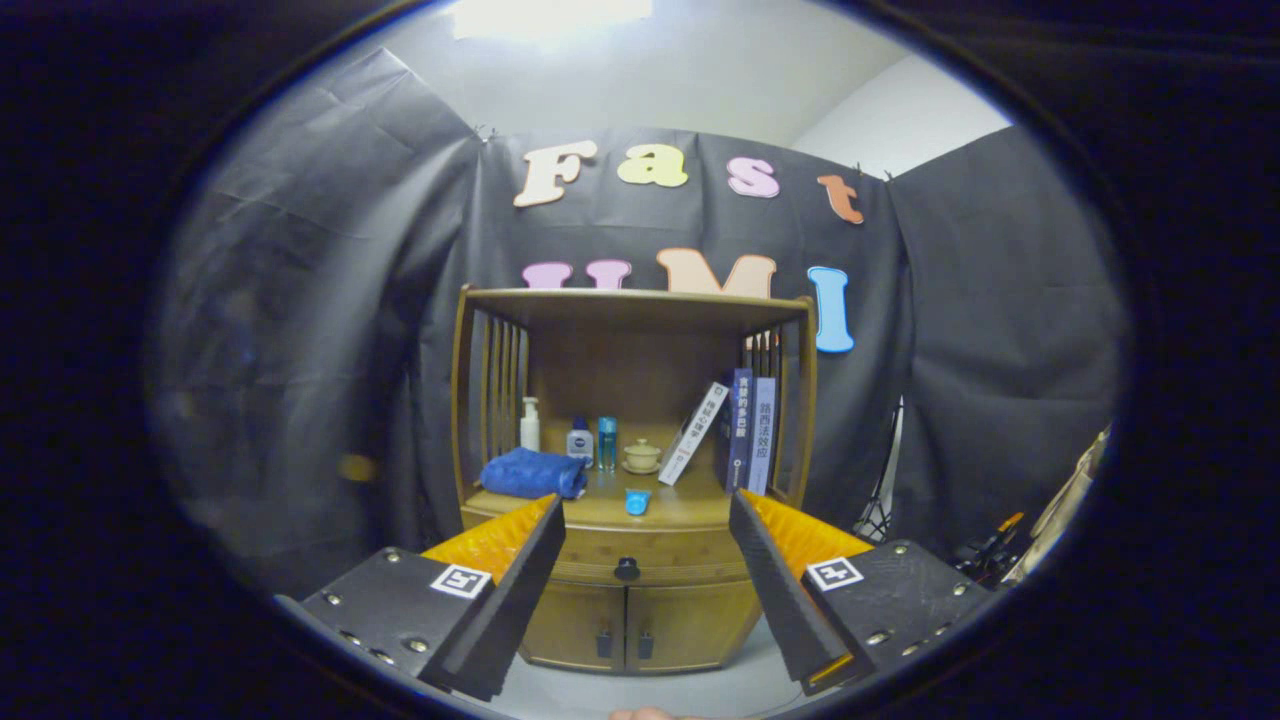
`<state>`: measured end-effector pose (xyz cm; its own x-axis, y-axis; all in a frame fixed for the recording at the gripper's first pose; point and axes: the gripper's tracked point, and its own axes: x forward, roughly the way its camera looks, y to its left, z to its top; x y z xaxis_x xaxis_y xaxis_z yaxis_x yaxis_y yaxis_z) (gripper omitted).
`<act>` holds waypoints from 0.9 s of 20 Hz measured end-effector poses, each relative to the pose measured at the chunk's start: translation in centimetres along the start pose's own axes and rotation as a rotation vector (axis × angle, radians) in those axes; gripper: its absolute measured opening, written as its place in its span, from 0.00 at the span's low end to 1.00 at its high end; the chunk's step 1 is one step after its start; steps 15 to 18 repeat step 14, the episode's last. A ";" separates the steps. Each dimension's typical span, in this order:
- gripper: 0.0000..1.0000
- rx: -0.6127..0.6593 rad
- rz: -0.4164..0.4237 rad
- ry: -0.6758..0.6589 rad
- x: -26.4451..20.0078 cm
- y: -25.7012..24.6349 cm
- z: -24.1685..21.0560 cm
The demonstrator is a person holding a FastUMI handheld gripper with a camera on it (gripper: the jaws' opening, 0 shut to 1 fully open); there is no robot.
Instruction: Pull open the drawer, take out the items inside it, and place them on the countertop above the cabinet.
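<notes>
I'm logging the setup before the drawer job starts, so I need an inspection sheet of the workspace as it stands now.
Surface: countertop of the wooden cabinet, under a shelf roof.
Job's things: drawer shut, dark knob between the jaws and beyond them; contents hidden.
Clutter: blue towel, pump bottle, two small bottles, lidded cup, small blue item near the front edge, three books, one leaning.
Gripper: gripper open, jaws apart, short of the cabinet, holding nothing.
Cables: nothing seen clearly.
Surroundings: black cloth wall; two lower doors shut; stand legs and gear right of the cabinet, unclear.
</notes>
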<state>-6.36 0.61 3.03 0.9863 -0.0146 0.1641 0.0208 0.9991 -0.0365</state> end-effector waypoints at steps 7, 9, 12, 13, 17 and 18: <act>0.99 0.019 0.010 0.013 -0.4 0.3 -0.4; 0.99 0.025 0.010 0.012 -0.5 0.2 -0.3; 0.99 0.028 0.007 0.010 -0.6 0.0 -0.6; 0.99 0.028 0.009 0.010 -0.5 0.2 -0.7; 0.99 0.027 0.014 0.014 -0.5 0.3 -1.0; 0.99 0.027 0.014 0.014 -0.5 0.3 -1.0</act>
